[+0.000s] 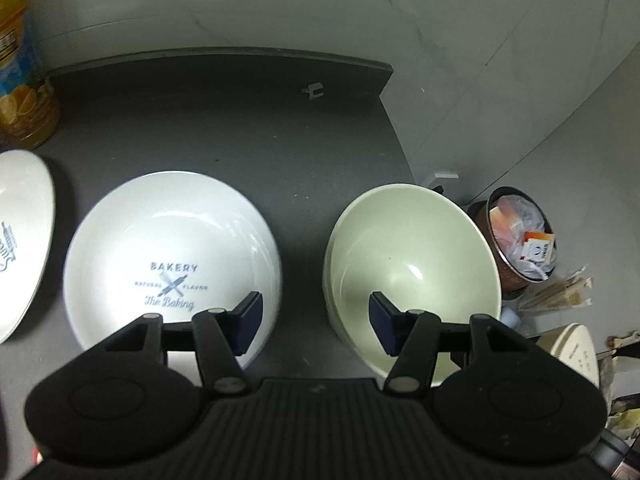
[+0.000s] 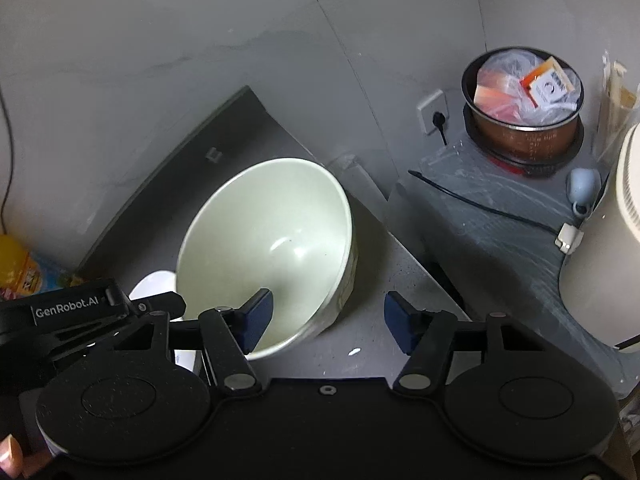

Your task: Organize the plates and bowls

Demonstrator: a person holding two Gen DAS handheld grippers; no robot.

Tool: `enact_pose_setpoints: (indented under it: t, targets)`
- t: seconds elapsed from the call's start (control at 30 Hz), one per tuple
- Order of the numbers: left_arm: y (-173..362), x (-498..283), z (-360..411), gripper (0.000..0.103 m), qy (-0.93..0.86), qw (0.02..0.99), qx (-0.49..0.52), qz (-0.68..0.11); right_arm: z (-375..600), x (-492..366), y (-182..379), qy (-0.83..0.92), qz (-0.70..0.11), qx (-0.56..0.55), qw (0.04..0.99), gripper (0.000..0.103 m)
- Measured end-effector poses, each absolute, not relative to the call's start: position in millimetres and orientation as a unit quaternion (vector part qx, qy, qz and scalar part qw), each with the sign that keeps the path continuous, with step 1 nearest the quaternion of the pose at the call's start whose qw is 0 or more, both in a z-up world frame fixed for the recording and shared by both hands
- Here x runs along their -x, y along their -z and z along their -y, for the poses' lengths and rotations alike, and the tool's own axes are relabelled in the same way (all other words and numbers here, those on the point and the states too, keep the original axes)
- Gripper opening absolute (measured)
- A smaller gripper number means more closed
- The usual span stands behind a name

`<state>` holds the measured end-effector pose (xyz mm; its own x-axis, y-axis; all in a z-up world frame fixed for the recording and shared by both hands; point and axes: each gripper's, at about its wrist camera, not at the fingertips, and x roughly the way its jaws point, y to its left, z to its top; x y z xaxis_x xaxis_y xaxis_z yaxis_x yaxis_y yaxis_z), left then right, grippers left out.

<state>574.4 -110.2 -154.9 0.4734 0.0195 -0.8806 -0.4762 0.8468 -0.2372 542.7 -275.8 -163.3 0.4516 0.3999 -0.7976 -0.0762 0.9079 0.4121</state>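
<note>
Two bowls sit side by side on the dark counter point(image 1: 240, 128). The left gripper point(image 1: 316, 322) hangs over the gap between the white bowl point(image 1: 168, 248) and the pale green bowl point(image 1: 412, 256), fingers apart and holding nothing. The right gripper point(image 2: 328, 320) tips down over the green bowl's near rim, one finger point(image 2: 256, 320) inside, one outside, not squeezing

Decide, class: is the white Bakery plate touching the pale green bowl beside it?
Apart. In the left wrist view a strip of dark countertop shows plainly between the Bakery plate and the green bowl.
</note>
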Motion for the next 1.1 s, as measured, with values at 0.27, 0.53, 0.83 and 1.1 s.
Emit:
enact_pose_setpoints:
  t: [0.27,0.53,0.83,1.1]
  targets:
    - [186,-602,109,0.041,-0.167,0.793,0.256,-0.527,268,-566,192,-0.112,-0.550,-0.165,0.811,0.051]
    - [206,-612,108,0.011,-0.156,0.764,0.303,-0.548,273,-574,208,-0.115,-0.570,-0.221,0.783,0.018]
    - [190,-600,109,0.007,-0.128,0.776,0.308,-0.536,282,-556,190,-0.113,-0.541,-0.218,0.804,0.018]
    - [154,-574,106,0.007,-0.099,0.801,0.310,-0.503,284,-533,157,-0.113,-0.494,-0.217,0.834,0.018]
